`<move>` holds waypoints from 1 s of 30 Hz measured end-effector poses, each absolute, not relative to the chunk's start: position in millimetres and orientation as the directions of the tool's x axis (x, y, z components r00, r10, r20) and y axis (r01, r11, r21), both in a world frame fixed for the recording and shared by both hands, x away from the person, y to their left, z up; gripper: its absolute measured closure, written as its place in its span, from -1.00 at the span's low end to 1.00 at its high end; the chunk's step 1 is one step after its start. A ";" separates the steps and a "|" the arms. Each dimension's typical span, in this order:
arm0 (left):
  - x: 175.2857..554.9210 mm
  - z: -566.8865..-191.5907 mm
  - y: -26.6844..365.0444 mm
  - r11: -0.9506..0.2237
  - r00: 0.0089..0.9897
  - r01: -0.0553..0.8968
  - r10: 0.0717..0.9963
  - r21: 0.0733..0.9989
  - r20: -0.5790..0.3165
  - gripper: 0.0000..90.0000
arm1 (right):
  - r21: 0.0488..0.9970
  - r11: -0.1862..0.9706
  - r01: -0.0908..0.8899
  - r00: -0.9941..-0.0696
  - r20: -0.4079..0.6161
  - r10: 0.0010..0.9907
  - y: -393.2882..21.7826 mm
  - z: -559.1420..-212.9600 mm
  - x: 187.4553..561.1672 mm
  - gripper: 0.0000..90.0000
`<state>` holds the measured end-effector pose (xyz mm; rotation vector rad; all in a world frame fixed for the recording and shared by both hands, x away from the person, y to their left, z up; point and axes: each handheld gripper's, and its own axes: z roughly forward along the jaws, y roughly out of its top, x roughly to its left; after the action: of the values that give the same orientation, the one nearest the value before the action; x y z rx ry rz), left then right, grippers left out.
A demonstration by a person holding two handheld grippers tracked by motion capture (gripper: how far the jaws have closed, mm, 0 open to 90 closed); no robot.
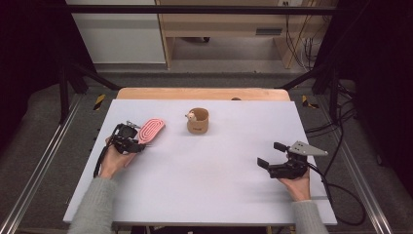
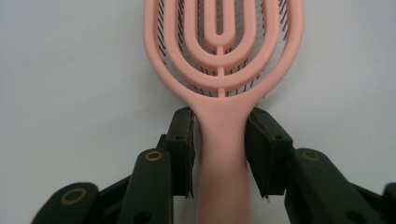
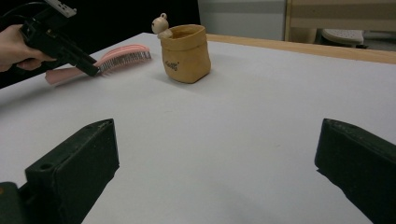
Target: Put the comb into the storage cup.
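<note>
Up close: left gripper (image 2: 219, 149) jaws flank brush (image 2: 223, 70) neck | bristles underneath

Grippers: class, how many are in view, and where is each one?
2. The left gripper is at the table's left side, clamped on the pink hairbrush handle. The right gripper hovers open at the table's right side.

The hairbrush (image 2: 223, 60) is salmon pink with dark bristles between looping ribs. The small pot (image 1: 198, 121) is tan with a pale figure at its rim. The table (image 1: 209, 180) is pale grey, the gripper jaws black.
</note>
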<state>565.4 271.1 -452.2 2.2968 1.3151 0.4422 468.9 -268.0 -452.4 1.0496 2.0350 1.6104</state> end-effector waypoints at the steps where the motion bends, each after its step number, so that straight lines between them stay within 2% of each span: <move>1: 565.4 -452.3 271.0 -0.441 0.492 0.723 0.869 0.531 0.051 0.42 | 0.938 0.084 0.336 -0.669 0.175 0.723 -268.0 -452.4 468.9 -1.00; 9: 564.7 -452.8 269.1 -0.460 0.500 0.718 0.863 0.523 0.073 0.47 | 0.938 0.084 0.336 -0.669 0.175 0.723 -268.0 -452.4 469.0 -1.00; 30: 560.7 -449.2 271.7 -0.446 0.495 0.710 0.866 0.544 0.065 0.55 | 0.938 0.083 0.336 -0.669 0.176 0.722 -267.9 -452.4 468.9 -1.00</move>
<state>560.7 271.7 -449.2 2.2921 1.3010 0.4665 468.9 -267.9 -452.4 1.0502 2.0339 1.6121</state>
